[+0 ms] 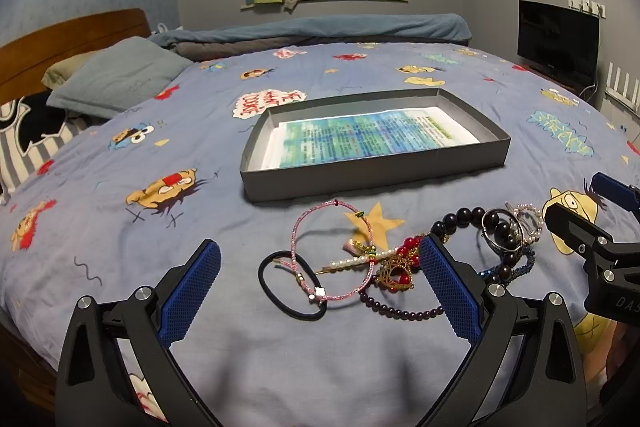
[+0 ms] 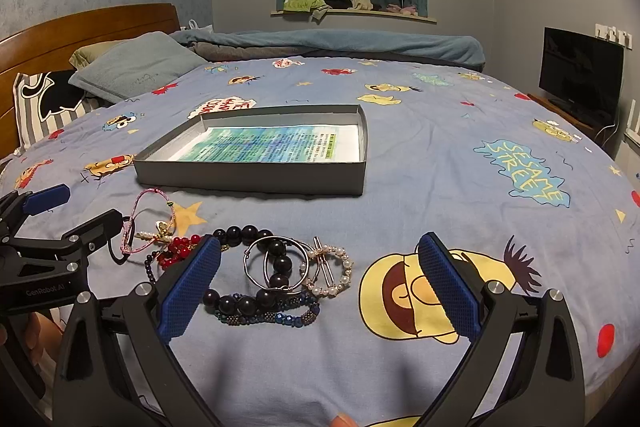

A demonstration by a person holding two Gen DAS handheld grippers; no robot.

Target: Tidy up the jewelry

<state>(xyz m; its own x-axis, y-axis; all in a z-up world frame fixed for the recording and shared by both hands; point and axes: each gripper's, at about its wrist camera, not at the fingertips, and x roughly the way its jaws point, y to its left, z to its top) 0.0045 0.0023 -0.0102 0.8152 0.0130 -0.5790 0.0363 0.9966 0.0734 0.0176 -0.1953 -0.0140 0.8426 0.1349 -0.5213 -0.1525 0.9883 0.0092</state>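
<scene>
A shallow grey cardboard box lined with a printed blue-green paper sheet is set on the blue cartoon-print bedsheet. Just in front of it the jewelry is heaped: a black elastic hair tie, a pink braided cord bracelet, a glossy dark round-bead bracelet, thin silver metal hoops and a small pearl-bead bracelet. The left tool and the right tool are both held spread wide, empty, with textured blue pads.
</scene>
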